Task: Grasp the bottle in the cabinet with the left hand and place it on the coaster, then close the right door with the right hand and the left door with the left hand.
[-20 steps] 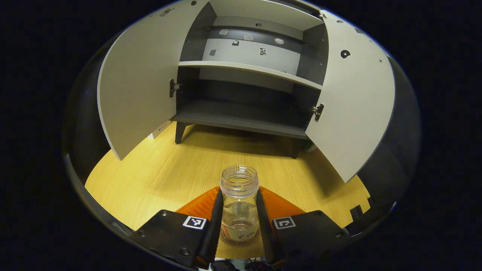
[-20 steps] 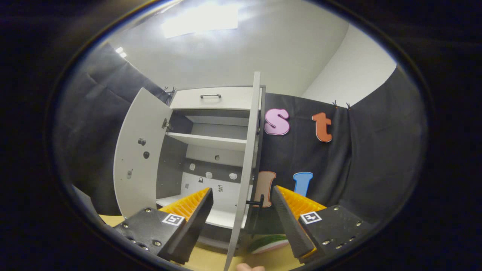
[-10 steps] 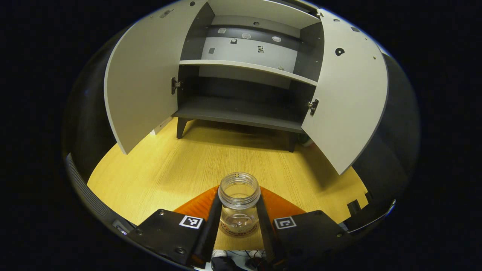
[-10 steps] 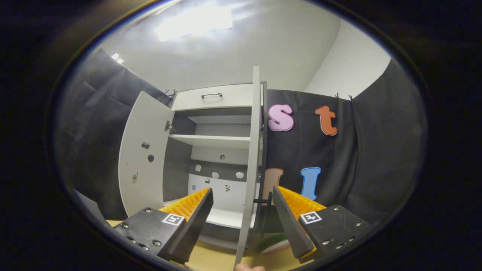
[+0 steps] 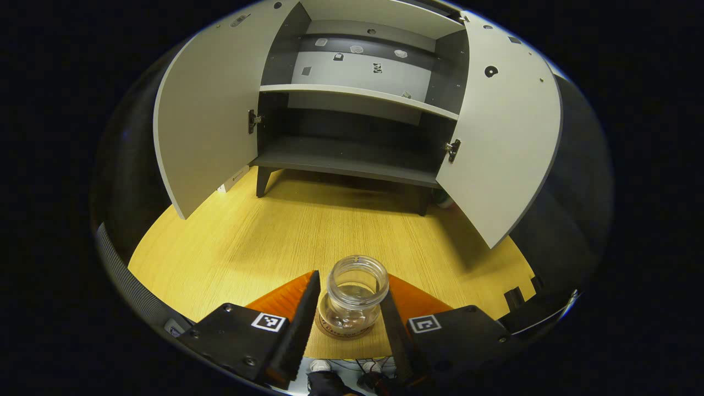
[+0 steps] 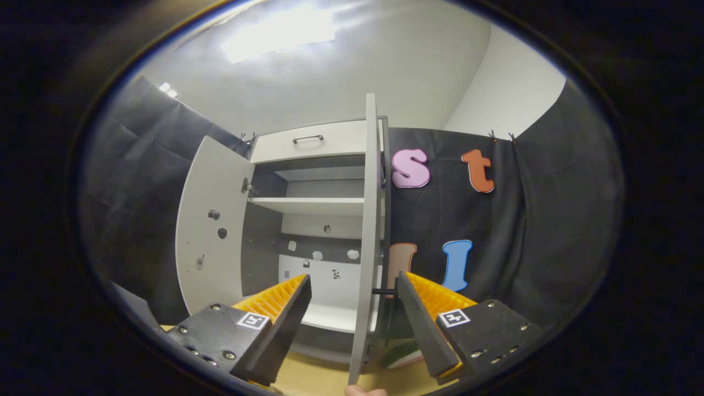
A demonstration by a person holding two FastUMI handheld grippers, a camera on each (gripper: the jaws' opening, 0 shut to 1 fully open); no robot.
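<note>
bottle (image 5: 352,300) – upright on coaster (image 5: 344,331) | between parted fingers (image 5: 294,324)

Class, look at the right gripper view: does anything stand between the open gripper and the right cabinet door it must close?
Nothing visible does. The right door's edge stands between the right gripper's open fingers.

The left gripper (image 5: 346,324) has opened, seemingly releasing the bottle (image 5: 355,300) onto the coaster (image 5: 344,333).

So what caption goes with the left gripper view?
Bottle on its coaster between open left gripper fingers, cabinet doors wide open.
</note>
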